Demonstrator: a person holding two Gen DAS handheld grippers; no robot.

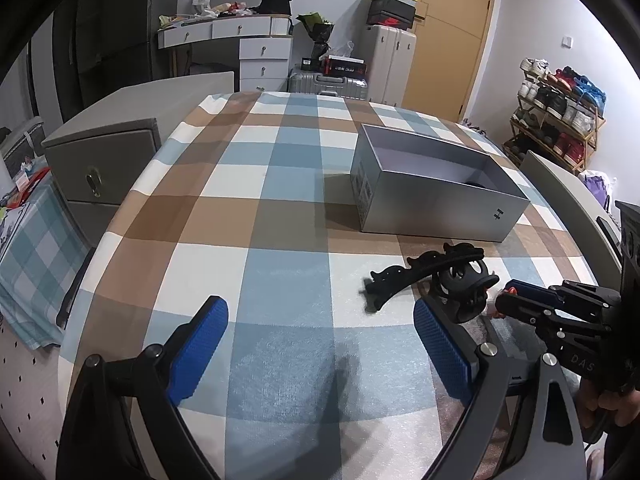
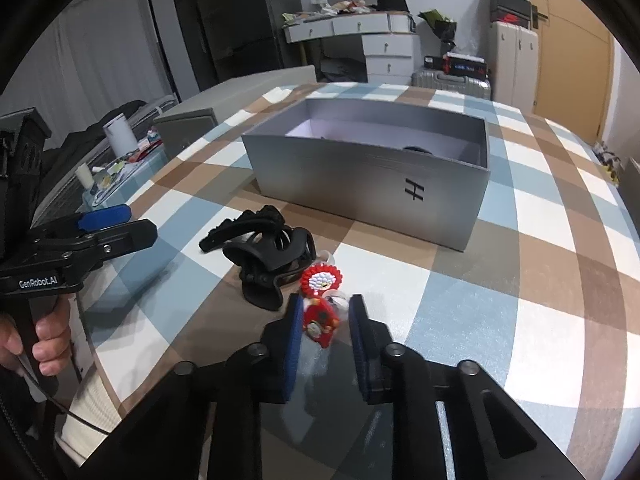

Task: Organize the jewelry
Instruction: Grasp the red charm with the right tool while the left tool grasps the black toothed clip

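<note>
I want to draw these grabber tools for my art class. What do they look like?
Each gripper is black, with two flat fingers lined in bumpy blue pads, joined by round silver bolts. The left gripper says "GenRobot.AI" in white on its side, above a black pistol-style handle. The right gripper shows the letters "DAS" on its body. Little can be seen of the person's clothing.

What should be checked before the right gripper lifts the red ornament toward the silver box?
1. Right gripper closed on the red ornament: ok, jaws narrow around it.
2. Grip firm enough to lift: cannot tell.
3. Second red and white ornament free of the grip: cannot tell, a clear wrapper overlaps both.
4. Silver box open on top: ok.
5. Black hair clips out of the path: ok, left of it.
6. Left gripper clear: ok, open and empty.
</note>
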